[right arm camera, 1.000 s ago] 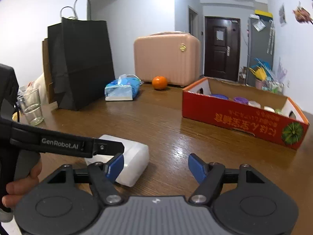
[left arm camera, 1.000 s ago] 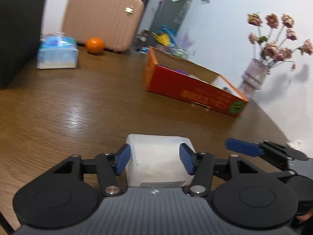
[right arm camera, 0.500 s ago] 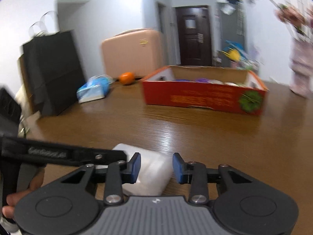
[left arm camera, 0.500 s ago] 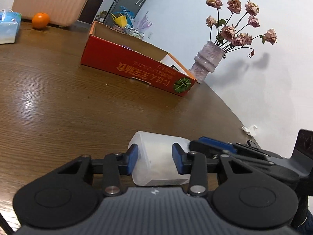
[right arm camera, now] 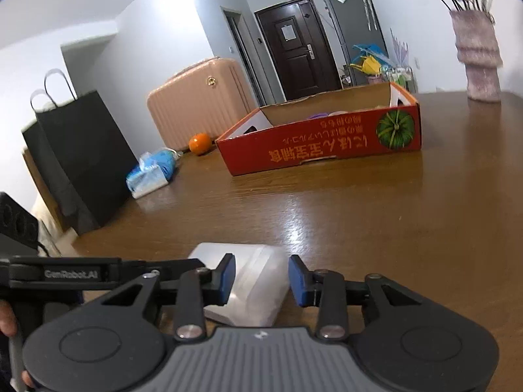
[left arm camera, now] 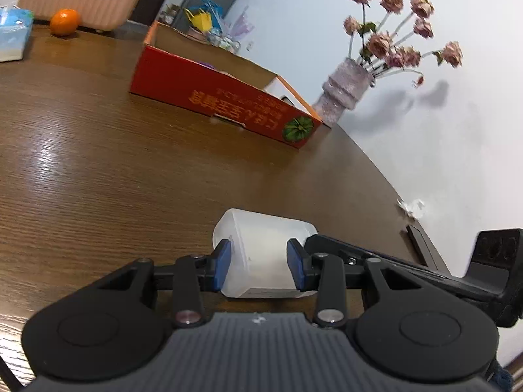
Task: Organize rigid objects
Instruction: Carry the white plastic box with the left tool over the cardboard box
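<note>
On the left, the left gripper (left arm camera: pixel 260 268) pinches the white plastic container (left arm camera: pixel 263 254), which lies on its side at the near edge of the wooden table (left arm camera: pixel 98 163). To the right, the right gripper (right arm camera: pixel 261 279) straddles the same container (right arm camera: pixel 253 277); whether its blue pads (right arm camera: pixel 226 277) touch it, I cannot tell. Farther off sits the red cardboard box (right arm camera: pixel 322 148), with a vase of dried flowers (left arm camera: pixel 343 93) beyond.
</note>
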A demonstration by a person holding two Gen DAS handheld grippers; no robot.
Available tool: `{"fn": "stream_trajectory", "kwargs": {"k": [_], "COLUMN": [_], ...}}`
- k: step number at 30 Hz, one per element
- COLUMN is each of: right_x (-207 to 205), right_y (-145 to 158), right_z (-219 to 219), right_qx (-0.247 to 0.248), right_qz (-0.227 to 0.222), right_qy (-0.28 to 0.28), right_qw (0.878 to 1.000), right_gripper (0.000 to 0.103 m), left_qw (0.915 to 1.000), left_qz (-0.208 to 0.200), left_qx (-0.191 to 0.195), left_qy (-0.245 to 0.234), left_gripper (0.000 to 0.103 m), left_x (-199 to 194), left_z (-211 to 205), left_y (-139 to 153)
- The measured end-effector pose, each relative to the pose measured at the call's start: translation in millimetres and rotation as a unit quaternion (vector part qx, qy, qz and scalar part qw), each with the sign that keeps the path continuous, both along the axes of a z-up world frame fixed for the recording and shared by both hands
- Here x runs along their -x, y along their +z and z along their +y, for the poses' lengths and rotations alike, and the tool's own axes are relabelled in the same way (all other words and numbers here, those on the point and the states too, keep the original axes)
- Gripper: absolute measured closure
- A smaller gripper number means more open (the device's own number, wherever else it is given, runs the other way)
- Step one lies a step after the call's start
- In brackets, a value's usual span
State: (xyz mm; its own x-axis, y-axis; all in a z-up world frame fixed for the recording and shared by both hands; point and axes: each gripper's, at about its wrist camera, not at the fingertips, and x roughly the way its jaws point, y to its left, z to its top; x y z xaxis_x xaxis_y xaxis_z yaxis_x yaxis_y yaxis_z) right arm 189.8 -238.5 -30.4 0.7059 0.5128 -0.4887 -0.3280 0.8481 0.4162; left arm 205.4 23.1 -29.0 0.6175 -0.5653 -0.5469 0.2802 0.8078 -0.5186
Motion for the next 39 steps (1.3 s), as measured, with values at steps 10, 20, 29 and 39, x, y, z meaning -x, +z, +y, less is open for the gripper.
{"fn": "stream_trajectory", "kwargs": {"k": [10,20,29,39], "right_x": [-17.4,-141.5,-305.6,-347.7], "right_y": [11.0,76.8,66.8,31.2], "right_z": [-15.3,-42.4,-73.9,-61.5], "right_qx": [-0.009,-0.043,-0.048,0.046], "right_qz": [-0.043,-0.121,-0.039,-0.022], "right_qy": [-0.026,-0.062,-0.1,-0.114], "right_qw": [0.999,0.99,0.993,0.992], "right_gripper": [0.084,0.084,0.084,0.081], "left_qw": [0.9997,0.9953,0.9987,0.9972], "left_qz": [-0.008,-0.096,-0.05,-0.04], "left_qx": [0.019,0.003,0.015,-0.061], "left_qy": [0.016,-0.004,0.002,0.014], "left_gripper": [0.065,0.065,0.065,0.06], "left_x": [-24.1,-159.2,-311.5,-334.8], "left_z": [-18.9,-48.7,-78.6,-84.8], "left_y": [7.0,90.3,68.0,44.2]}}
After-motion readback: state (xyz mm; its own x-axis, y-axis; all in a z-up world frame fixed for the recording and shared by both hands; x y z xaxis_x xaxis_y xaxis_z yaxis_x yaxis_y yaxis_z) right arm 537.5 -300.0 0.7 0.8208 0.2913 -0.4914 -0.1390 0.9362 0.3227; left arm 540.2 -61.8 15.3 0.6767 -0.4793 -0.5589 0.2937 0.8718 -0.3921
